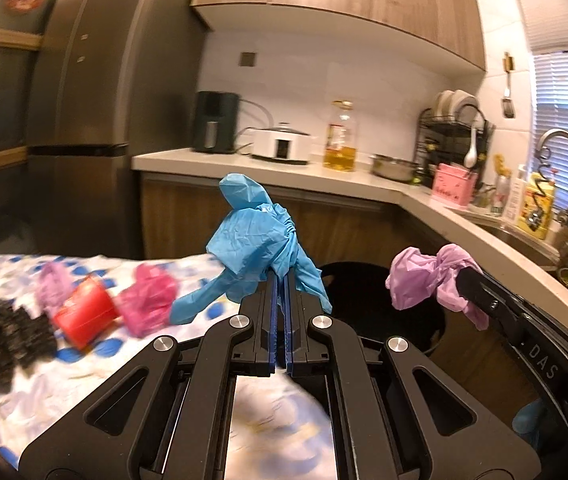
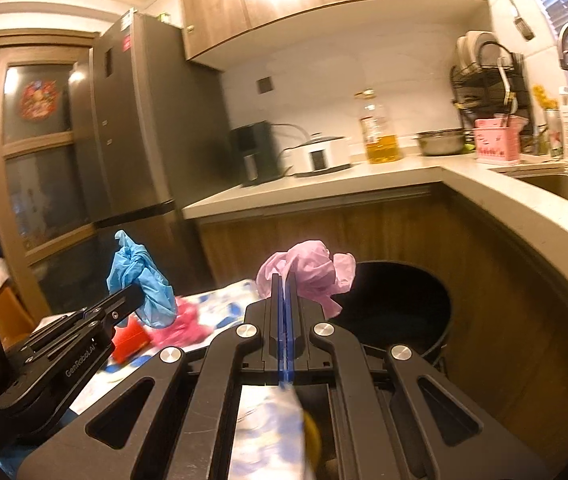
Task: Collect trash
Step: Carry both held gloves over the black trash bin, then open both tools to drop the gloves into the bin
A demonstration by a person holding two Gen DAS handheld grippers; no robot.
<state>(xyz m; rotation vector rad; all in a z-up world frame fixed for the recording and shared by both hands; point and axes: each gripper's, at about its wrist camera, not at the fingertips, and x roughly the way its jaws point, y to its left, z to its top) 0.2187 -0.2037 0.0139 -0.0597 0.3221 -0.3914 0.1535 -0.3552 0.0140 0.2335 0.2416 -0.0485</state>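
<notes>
The left claw (image 1: 282,280) is clamped on a crumpled blue glove (image 1: 252,240), its blue-padded fingers pressed together with the glove bunched above the tips. The right claw (image 2: 285,286) is likewise closed tight on a wad of pale pink plastic (image 2: 307,270). Both are held up above the near edge of a counter covered in a white cloth with blue flowers (image 1: 16,384), and just beyond them, low on the floor, stands one black round bin (image 2: 415,312) with its mouth open. The bin sits tucked into the corner of the wooden cabinet fronts, between the cloth-covered counter and the curved kitchen counter (image 2: 463,184).

On the floral cloth four more pieces of trash lie in a loose row: a black crinkled wad (image 1: 4,340), a pale pink wad (image 1: 54,288), one red cup (image 1: 84,314) on its side, and a bright pink wad (image 1: 148,300) touching the cup. The hanging finger of the blue glove partly covers the bright pink wad in the left wrist view.

On the kitchen counter behind stand one dark appliance (image 1: 216,122), one white cooker (image 1: 282,144), one bottle of yellow oil (image 1: 339,138), one steel bowl (image 1: 393,166), a pink box (image 1: 453,184) and a black dish rack (image 1: 453,128). A tall grey fridge (image 1: 96,100) stands to the left, and a sink with a curved tap (image 1: 563,152) to the right.
</notes>
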